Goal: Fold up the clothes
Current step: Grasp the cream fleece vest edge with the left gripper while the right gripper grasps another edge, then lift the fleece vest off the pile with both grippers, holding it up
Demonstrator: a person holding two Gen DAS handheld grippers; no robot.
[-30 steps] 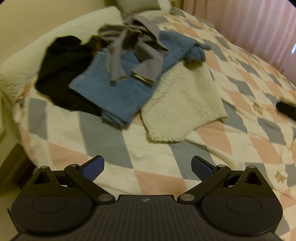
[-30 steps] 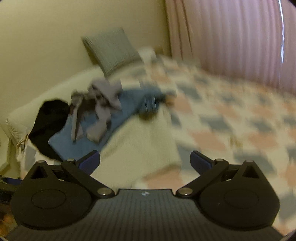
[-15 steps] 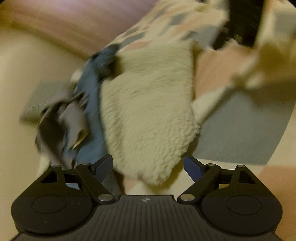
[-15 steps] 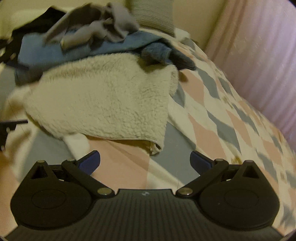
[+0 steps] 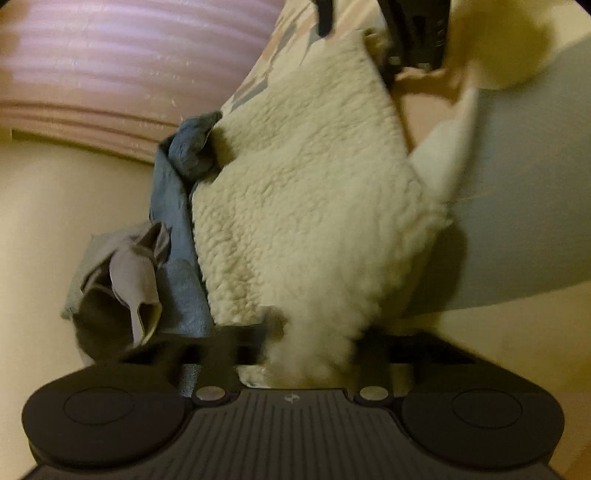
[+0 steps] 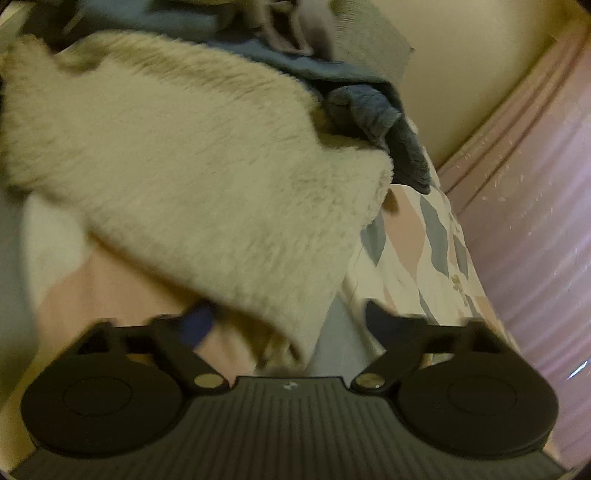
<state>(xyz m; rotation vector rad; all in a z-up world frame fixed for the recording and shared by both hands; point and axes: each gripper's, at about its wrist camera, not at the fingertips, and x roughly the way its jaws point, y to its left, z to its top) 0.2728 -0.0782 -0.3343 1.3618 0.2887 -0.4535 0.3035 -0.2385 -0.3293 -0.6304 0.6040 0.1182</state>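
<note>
A cream fleece garment (image 5: 306, 206) lies spread on the patterned bedspread (image 5: 517, 221). My left gripper (image 5: 308, 350) has closed in on one corner of the fleece, which fills the gap between the blurred fingers. My right gripper (image 6: 284, 325) is open, its fingers either side of the opposite corner of the fleece (image 6: 207, 177), which lies between them. A blue garment (image 5: 177, 236) and a grey garment (image 5: 129, 273) lie beside the fleece. The right gripper's black body (image 5: 413, 33) shows at the far corner in the left wrist view.
The blue garment (image 6: 369, 107) is bunched beside the fleece near a grey pillow (image 6: 365, 40). A pink curtain (image 6: 535, 184) hangs along the bed's far side. A cream wall (image 5: 55, 229) stands behind the pile.
Both grippers have dropped from above the bed down to opposite corners of the fleece. The left fingers have closed on their corner; the right stay open around theirs.
</note>
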